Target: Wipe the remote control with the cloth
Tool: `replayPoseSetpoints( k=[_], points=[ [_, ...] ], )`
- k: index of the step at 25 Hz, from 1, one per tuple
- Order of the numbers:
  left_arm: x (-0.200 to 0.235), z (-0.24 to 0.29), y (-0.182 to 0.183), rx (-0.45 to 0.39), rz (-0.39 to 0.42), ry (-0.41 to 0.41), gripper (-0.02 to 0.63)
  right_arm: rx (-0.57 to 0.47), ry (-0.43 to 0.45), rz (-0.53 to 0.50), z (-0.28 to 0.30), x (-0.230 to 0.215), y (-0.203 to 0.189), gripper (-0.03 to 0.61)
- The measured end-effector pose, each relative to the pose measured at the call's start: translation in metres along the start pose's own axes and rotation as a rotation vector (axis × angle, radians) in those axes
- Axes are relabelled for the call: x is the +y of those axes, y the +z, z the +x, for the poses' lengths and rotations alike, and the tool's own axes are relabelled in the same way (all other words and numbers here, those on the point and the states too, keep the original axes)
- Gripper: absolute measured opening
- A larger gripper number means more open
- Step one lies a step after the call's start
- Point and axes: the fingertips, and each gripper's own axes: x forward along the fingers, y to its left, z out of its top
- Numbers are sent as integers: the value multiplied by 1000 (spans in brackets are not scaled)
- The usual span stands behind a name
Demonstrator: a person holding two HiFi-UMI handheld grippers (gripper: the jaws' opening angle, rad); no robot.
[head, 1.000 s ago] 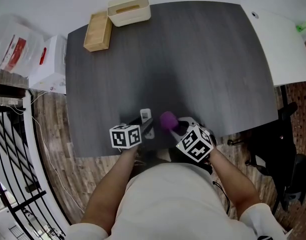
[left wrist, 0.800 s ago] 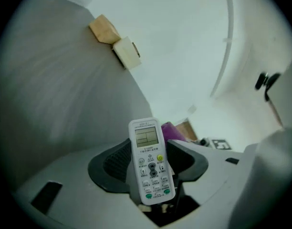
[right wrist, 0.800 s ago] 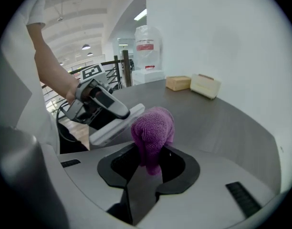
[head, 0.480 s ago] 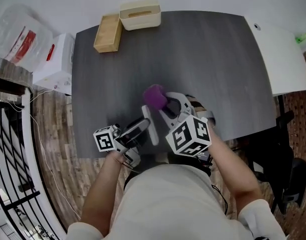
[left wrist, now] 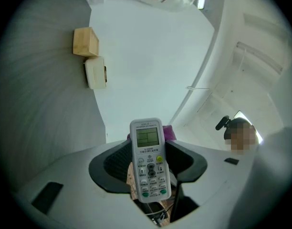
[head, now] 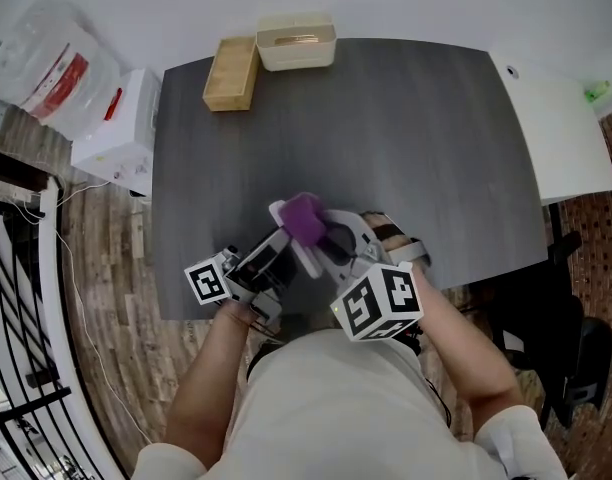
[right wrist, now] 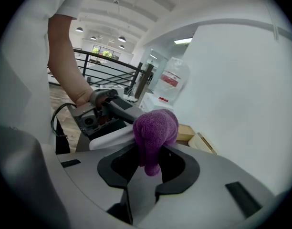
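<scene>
Left claw just closing on remote, cloth touching, box beyond

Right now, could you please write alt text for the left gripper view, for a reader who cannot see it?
A white remote control stands upright between the jaws of the left gripper, which have just been closing on it, its display and buttons facing the camera. A purple cloth peeks out behind its top.
</scene>
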Motion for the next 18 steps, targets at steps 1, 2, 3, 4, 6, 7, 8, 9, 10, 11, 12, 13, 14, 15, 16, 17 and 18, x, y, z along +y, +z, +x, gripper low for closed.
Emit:
replayPoseSetpoints(
  k=[1, 2, 3, 4, 6, 7, 8, 9, 10, 11, 12, 13, 14, 15, 16, 17, 18],
  points=[
    [0, 0, 1, -7, -2, -4, 216, 6, -2, -3, -2, 1, 1, 112],
    [-1, 1, 3, -16, -3, -8, 216, 13, -4, -4, -4, 2, 1, 112],
    [-1, 1, 4, -25, -5, -11, 216, 19, -7, -5, -6, 4, 1, 112],
    [-1, 1, 7, -34, -6, -13, 216, 24, -10, -6, -8, 5, 1, 112],
    [-1, 0, 12, -56, -13, -15, 216, 34, -16, -14, -11, 9, 1, 112],
    [0, -1, 17, -77, -21, -13, 215, 41, -14, -23, -12, 12, 0, 112],
    [2, -3, 23, -104, -29, -10, 215, 48, -8, -35, -12, 16, 0, 112],
    [3, -5, 29, -128, -34, -4, 215, 55, -1, -45, -12, 21, 0, 112],
    [4, -7, 34, -144, -35, 3, 215, 60, 5, -53, -12, 26, 0, 112],
    [5, -8, 37, -151, -31, 10, 215, 65, 10, -58, -12, 30, 0, 112],
    [6, -8, 39, -153, -26, 17, 213, 68, 15, -61, -13, 35, 0, 112],
    [6, -9, 39, -153, -21, 23, 213, 71, 21, -62, -14, 39, -1, 112],
    [7, -9, 40, -151, -17, 28, 213, 74, 33, -63, -15, 43, -1, 112],
    [8, -10, 40, -148, -14, 35, 213, 75, 52, -65, -16, 49, -2, 112],
    [9, -11, 40, -143, -9, 42, 213, 75, 79, -68, -18, 55, -3, 112],
    [10, -12, 40, -136, -2, 51, 213, 75, 113, -69, -20, 63, -5, 112],
    [11, -13, 41, -127, 6, 59, 213, 75, 153, -67, -22, 71, -6, 112]
  ],
)
